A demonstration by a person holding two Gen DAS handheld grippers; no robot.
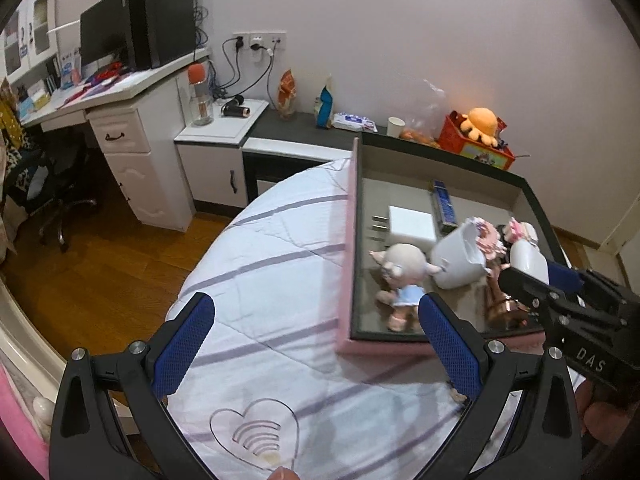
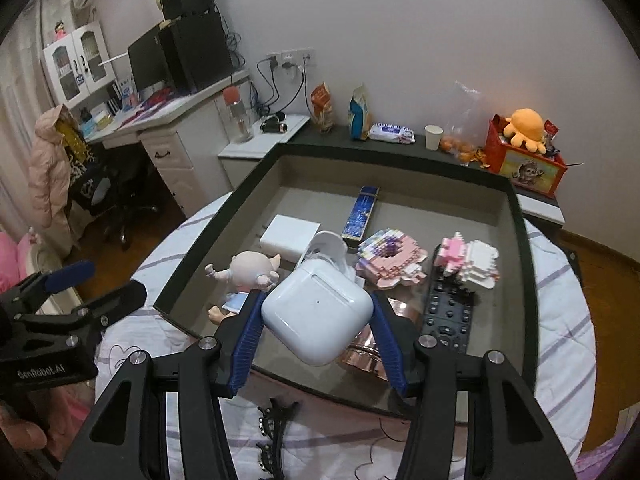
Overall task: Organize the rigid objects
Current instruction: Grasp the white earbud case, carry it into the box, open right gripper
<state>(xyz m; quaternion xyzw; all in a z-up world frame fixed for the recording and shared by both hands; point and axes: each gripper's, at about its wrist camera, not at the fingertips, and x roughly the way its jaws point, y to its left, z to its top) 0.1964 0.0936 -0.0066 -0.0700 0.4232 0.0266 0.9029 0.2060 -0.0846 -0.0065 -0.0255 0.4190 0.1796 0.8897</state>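
Clamped between the right gripper (image 2: 318,316) pads, white earbud case (image 2: 316,312) tilted above the tray (image 2: 520,216) near edge, doll figure (image 2: 248,276) just left below; left gripper (image 1: 316,344) spread empty, off the tray's left edge.

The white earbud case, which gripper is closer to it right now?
Right. The right gripper holds the earbud case between its fingers above the tray; the left gripper is open over the bedspread beside the tray.
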